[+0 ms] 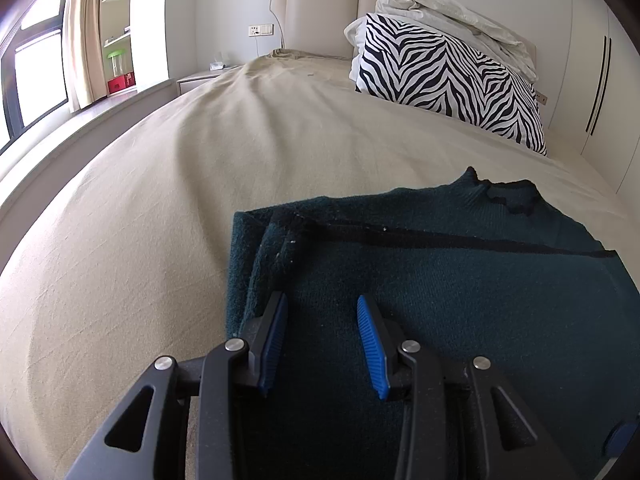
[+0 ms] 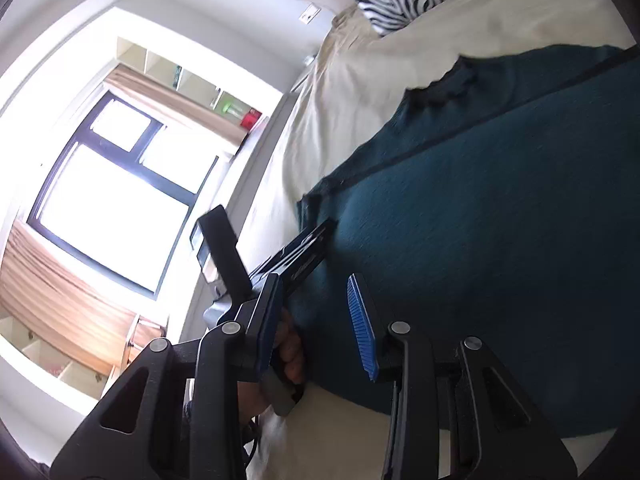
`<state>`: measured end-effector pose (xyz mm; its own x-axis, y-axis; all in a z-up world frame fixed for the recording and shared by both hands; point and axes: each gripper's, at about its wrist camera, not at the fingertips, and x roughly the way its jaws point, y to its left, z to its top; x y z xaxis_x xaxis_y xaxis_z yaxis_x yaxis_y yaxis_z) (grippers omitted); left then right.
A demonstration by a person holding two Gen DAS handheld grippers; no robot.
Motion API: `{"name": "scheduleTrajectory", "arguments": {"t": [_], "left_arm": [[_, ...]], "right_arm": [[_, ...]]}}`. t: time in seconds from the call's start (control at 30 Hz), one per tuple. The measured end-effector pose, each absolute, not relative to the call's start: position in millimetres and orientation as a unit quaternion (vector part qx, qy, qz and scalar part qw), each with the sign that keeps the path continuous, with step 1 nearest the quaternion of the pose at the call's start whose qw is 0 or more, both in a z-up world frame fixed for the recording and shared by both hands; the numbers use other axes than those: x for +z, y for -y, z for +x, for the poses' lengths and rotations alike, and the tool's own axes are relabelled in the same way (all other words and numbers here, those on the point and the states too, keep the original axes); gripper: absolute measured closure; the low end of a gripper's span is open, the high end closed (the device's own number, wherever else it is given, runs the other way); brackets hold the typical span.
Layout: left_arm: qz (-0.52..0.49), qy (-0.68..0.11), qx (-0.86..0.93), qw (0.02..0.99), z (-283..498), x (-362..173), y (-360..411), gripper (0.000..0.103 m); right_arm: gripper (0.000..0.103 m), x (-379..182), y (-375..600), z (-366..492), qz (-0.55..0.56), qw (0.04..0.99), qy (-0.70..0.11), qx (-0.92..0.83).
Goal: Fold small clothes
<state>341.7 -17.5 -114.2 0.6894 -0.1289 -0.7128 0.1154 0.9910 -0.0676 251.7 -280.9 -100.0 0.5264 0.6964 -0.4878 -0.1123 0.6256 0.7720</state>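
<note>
Both tools (image 1: 322,302) (image 2: 314,280): black frames, ribbed blue pads (image 1: 370,340), silver rivets; bare skin on hand (image 2: 290,350).

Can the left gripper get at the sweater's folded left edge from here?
Probably yes. The left gripper is open right over the sweater, with the folded edge just beside its left finger and only bare sheet around it.

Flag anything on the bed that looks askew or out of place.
The sweater lies unevenly: its left edge is doubled over in a thick, bunched fold. A crumpled duvet is heaped on the zebra pillow. Nothing spilled or damaged.
</note>
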Motion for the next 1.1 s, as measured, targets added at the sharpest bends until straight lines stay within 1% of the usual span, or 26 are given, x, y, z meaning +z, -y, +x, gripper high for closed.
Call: {"name": "scheduleTrajectory", "arguments": {"t": [0.07, 0.13, 0.17, 0.2, 0.3, 0.57, 0.63, 0.7, 0.83, 0.97, 1.03, 1.1], "left_arm": [[-0.012, -0.388, -0.069, 0.919, 342, -114, 17, 0.063], [-0.016, -0.388, -0.072, 0.919, 342, -114, 16, 0.063], [-0.017, -0.387, -0.072, 0.919, 341, -114, 16, 0.063], [-0.016, -0.387, -0.072, 0.919, 341, -114, 16, 0.063], [-0.015, -0.386, -0.071, 0.919, 341, -114, 16, 0.063], [-0.011, -0.386, -0.068, 0.920, 341, -114, 17, 0.063], [-0.008, -0.385, -0.067, 0.921, 341, -114, 18, 0.063], [-0.005, -0.384, -0.065, 0.921, 341, -114, 19, 0.063], [-0.020, -0.402, -0.054, 0.914, 334, -101, 18, 0.064], [-0.051, -0.405, -0.112, 0.906, 289, -77, 43, 0.063], [-0.034, -0.407, -0.160, 0.899, 263, -73, 74, 0.060], [0.003, -0.417, -0.193, 0.888, 245, -79, 106, 0.051]], "right_arm": [[0.069, -116, 252, 244, 0.331, 0.793, -0.442, 0.259], [0.069, -140, 248, 241, 0.336, 0.778, -0.472, 0.243], [0.073, -150, 255, 238, 0.347, 0.773, -0.476, 0.234], [0.075, -157, 265, 232, 0.364, 0.770, -0.468, 0.236], [0.075, -163, 306, 212, 0.409, 0.771, -0.438, 0.217], [0.075, -172, 442, 166, 0.497, 0.790, -0.346, 0.090], [0.078, -174, 465, 150, 0.506, 0.795, -0.327, 0.066], [0.081, -177, 479, 141, 0.516, 0.796, -0.311, 0.057], [0.081, -182, 478, 131, 0.502, 0.813, -0.286, 0.065], [0.081, -179, 475, 129, 0.489, 0.823, -0.281, 0.064], [0.081, -178, 474, 132, 0.491, 0.823, -0.277, 0.066], [0.081, -178, 474, 134, 0.492, 0.823, -0.275, 0.068]]}}
